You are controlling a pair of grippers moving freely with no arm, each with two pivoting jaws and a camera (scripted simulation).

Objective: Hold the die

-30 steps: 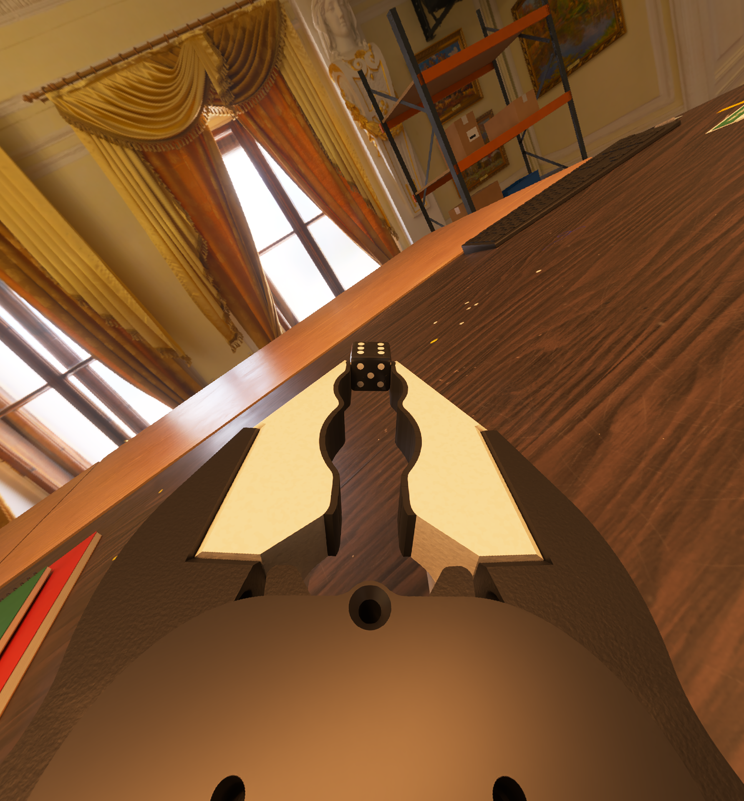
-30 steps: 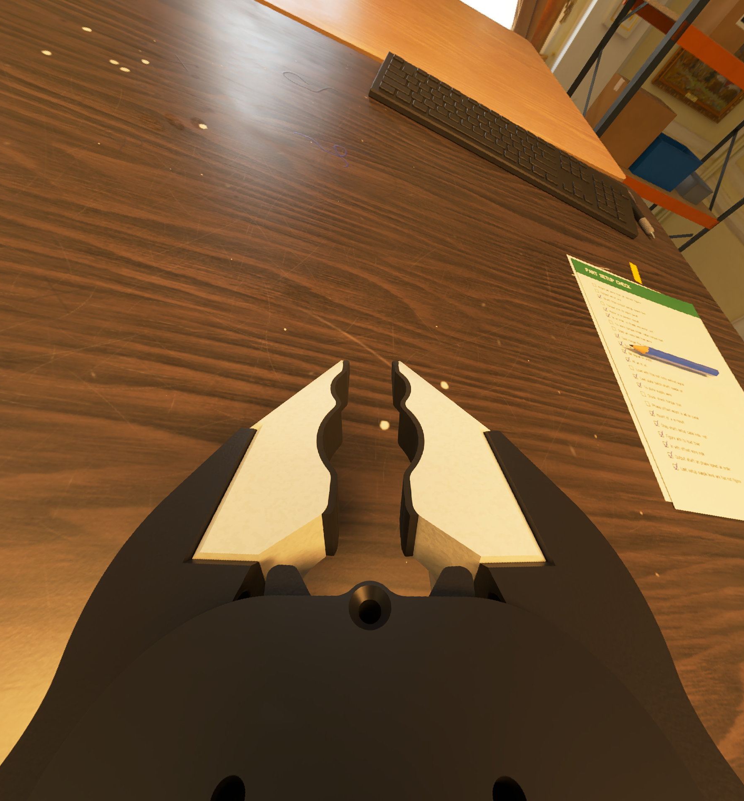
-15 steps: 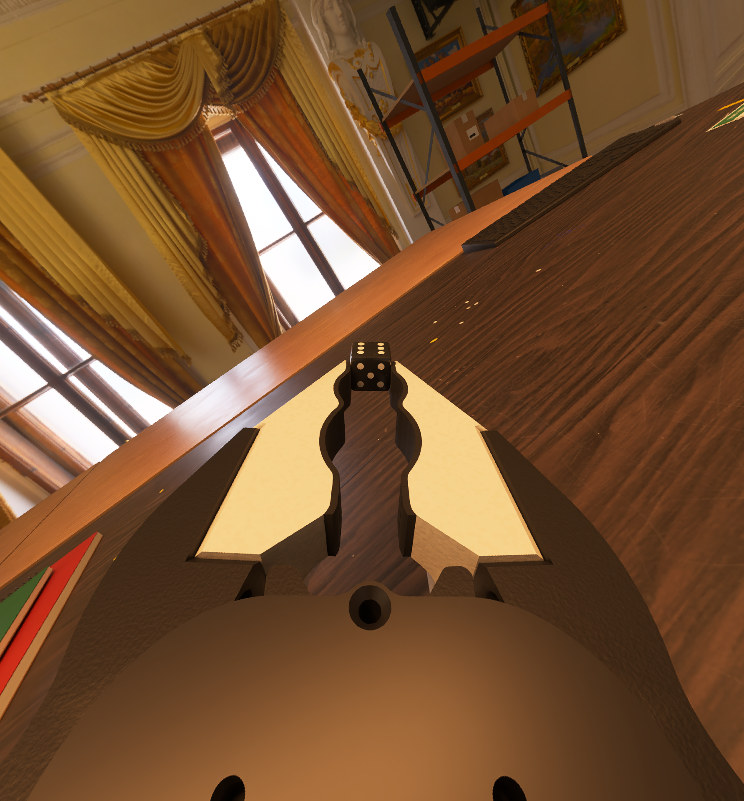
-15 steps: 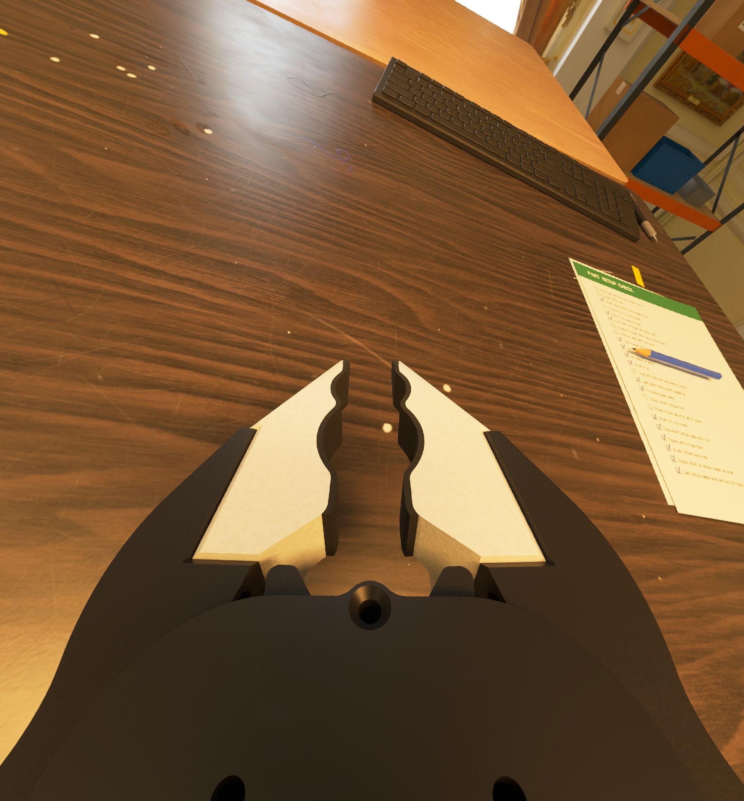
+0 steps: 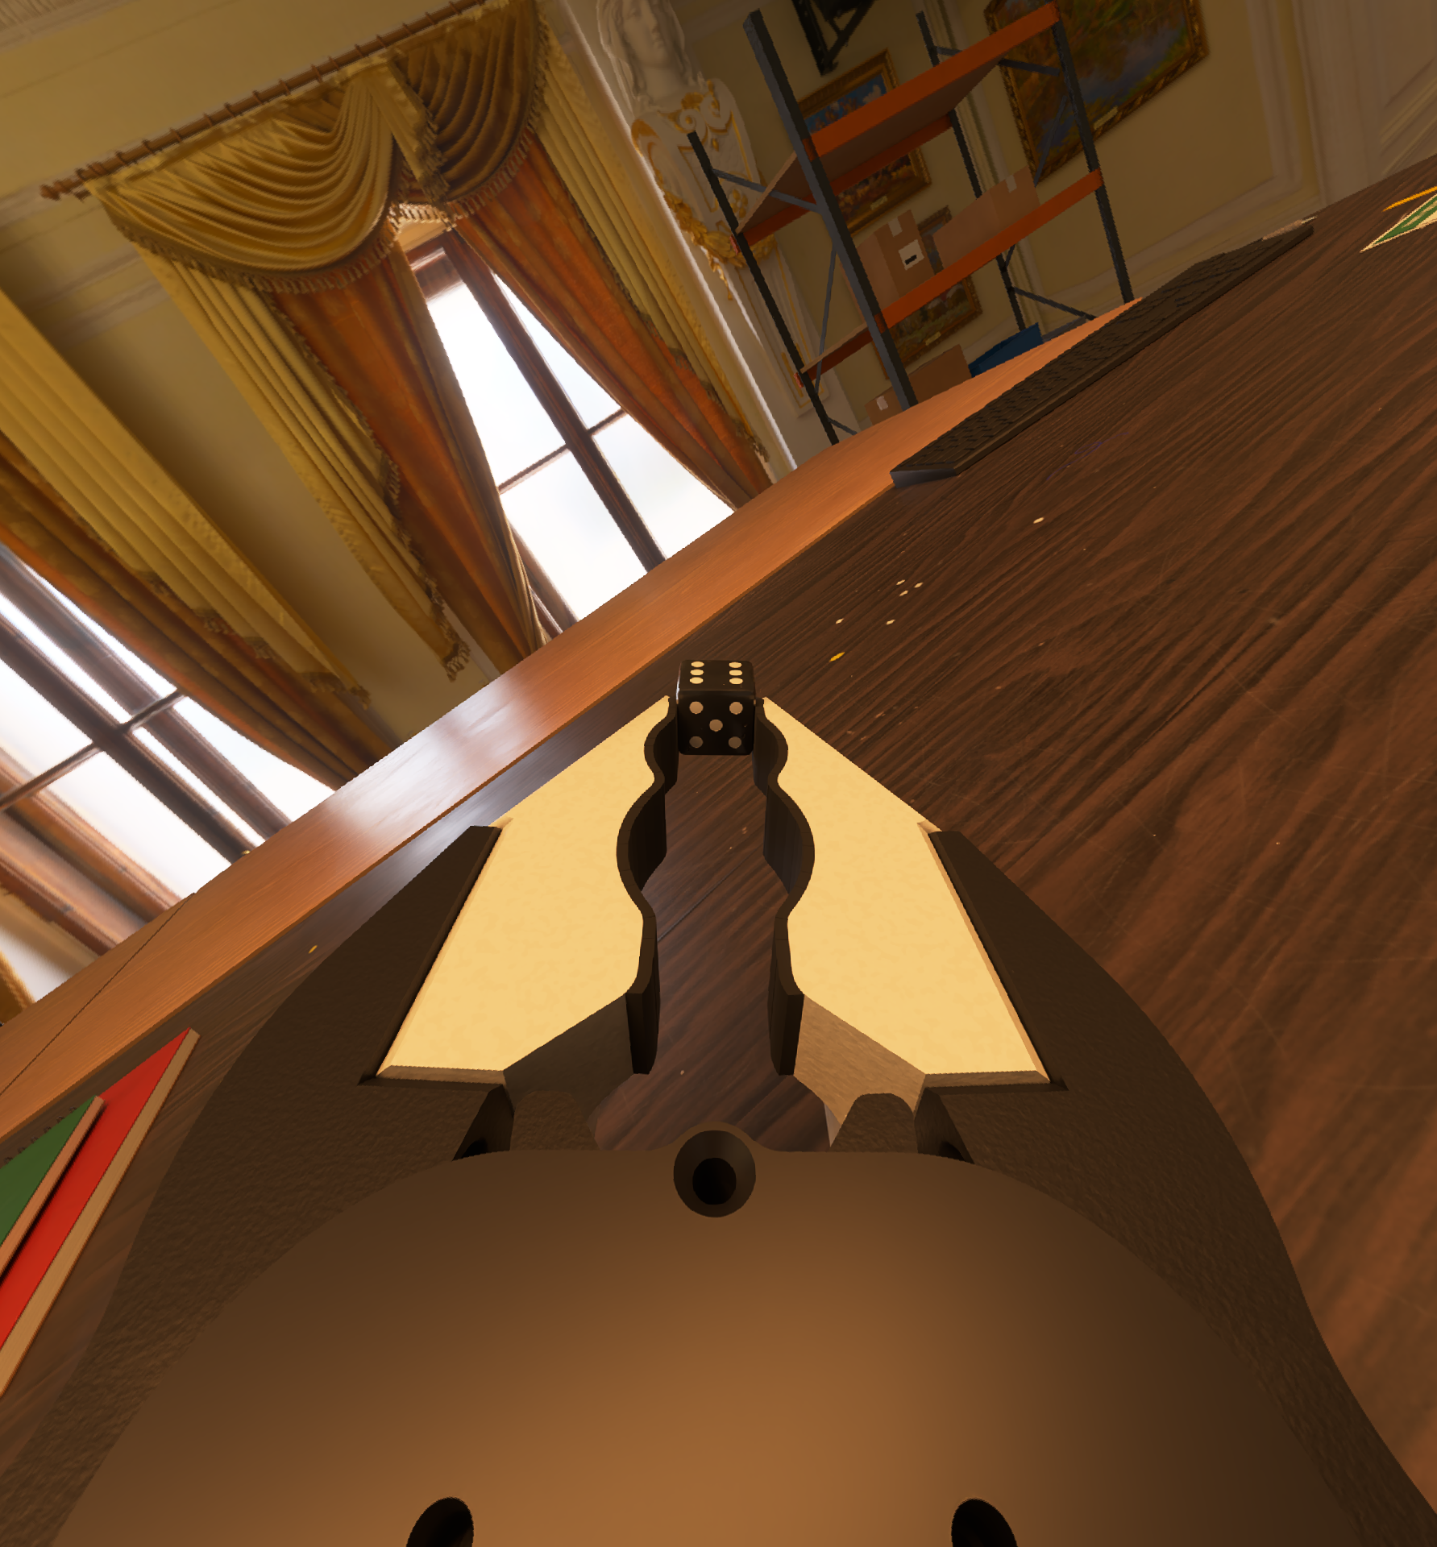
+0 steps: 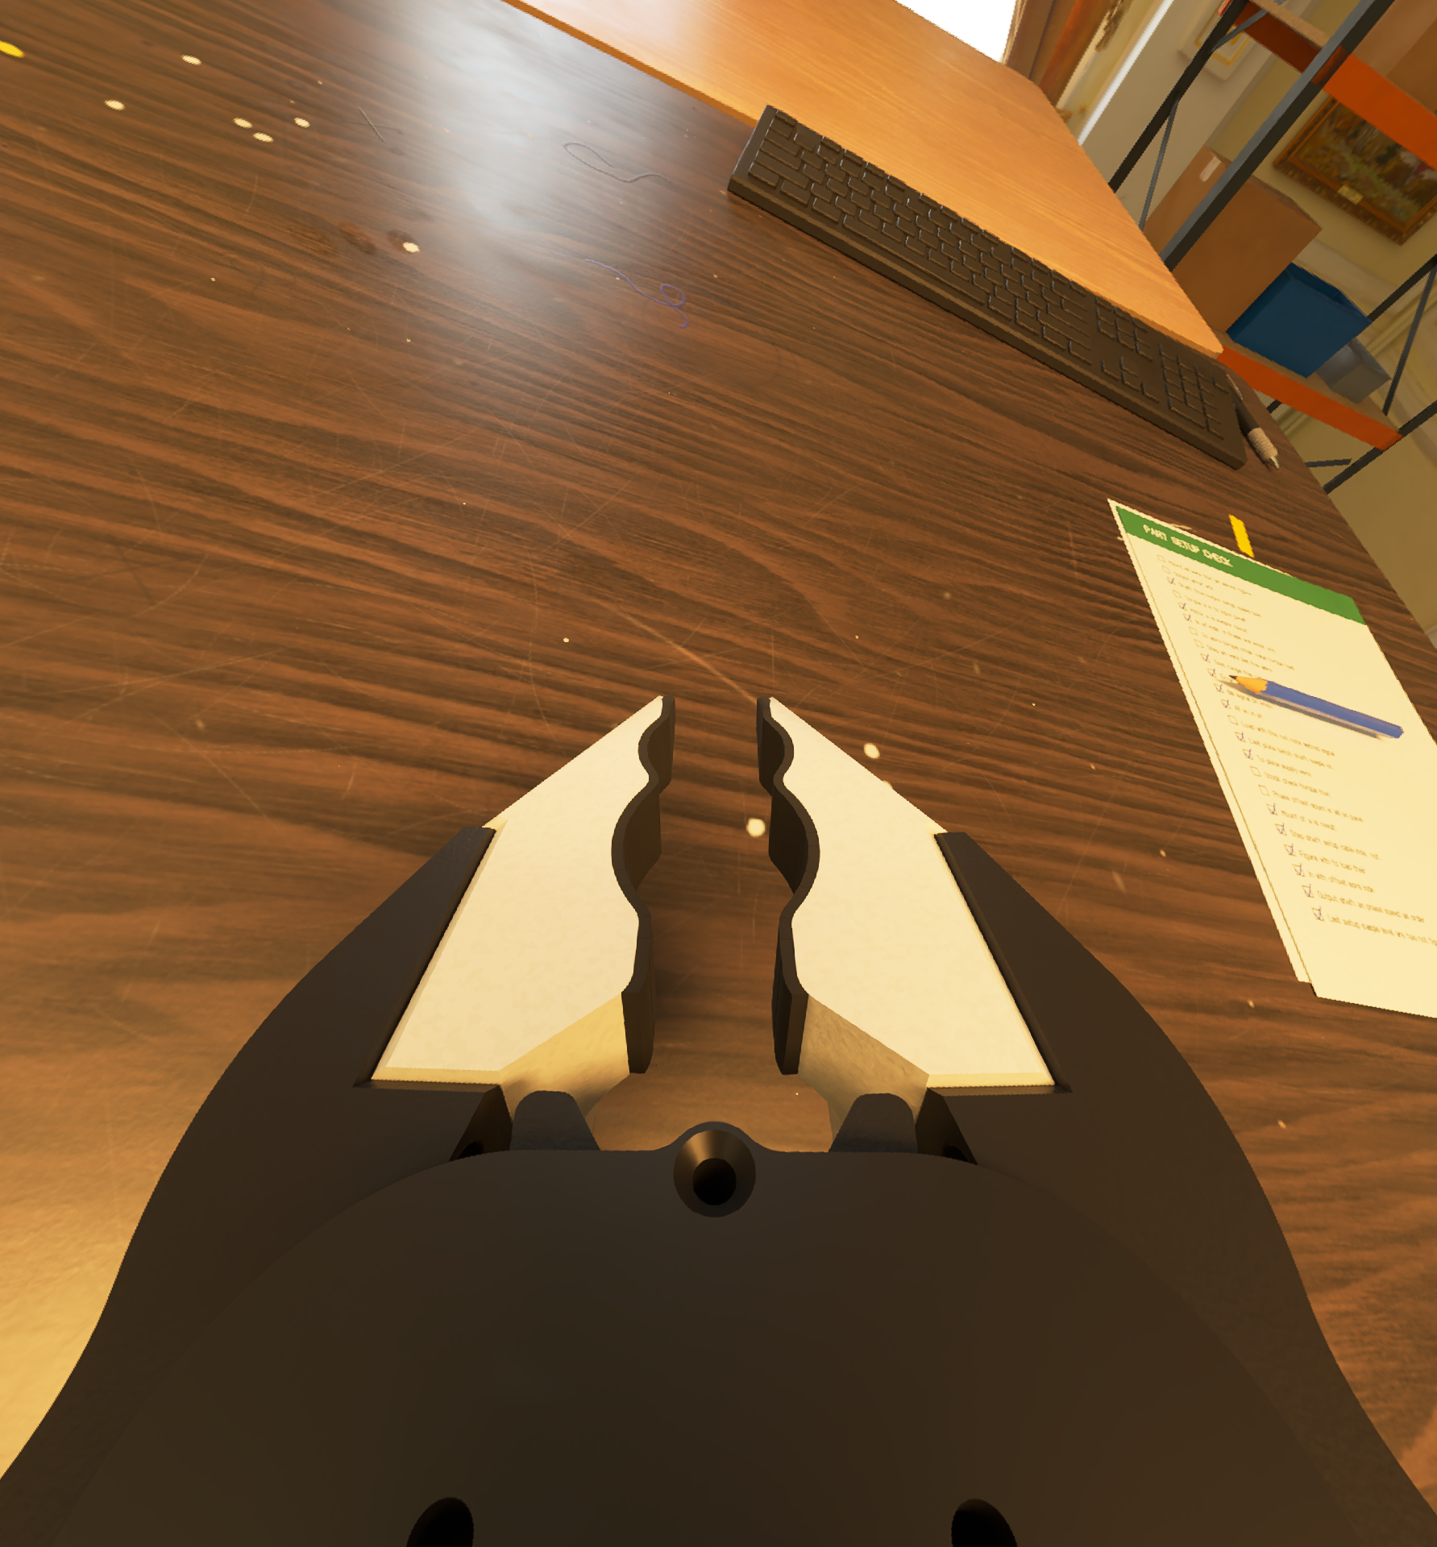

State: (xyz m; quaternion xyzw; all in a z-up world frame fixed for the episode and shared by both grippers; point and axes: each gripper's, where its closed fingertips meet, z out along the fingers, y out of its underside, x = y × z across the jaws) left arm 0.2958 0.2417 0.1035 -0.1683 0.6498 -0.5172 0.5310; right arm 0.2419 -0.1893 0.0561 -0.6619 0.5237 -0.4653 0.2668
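A black die with white pips (image 5: pixel 716 710) is pinched between the tips of my left gripper (image 5: pixel 716 728), which is shut on it over the dark wooden table (image 5: pixel 1158 753) near the table's far edge. I cannot tell whether the die touches the table. My right gripper (image 6: pixel 715 711) is open with a narrow gap and empty, low over bare table wood (image 6: pixel 363 544). The die does not show in the right wrist view.
A black keyboard (image 6: pixel 983 268) lies at the back of the table and also shows in the left wrist view (image 5: pixel 1100 368). A printed sheet (image 6: pixel 1351 837) with a blue pencil (image 6: pixel 1318 707) lies to the right. Red and green boards (image 5: pixel 36 1197) lie at the left. Metal shelving (image 5: pixel 932 209) stands beyond the table.
The left gripper and the die have not moved. The right gripper has drifted slightly, so the table shifts a little in its view.
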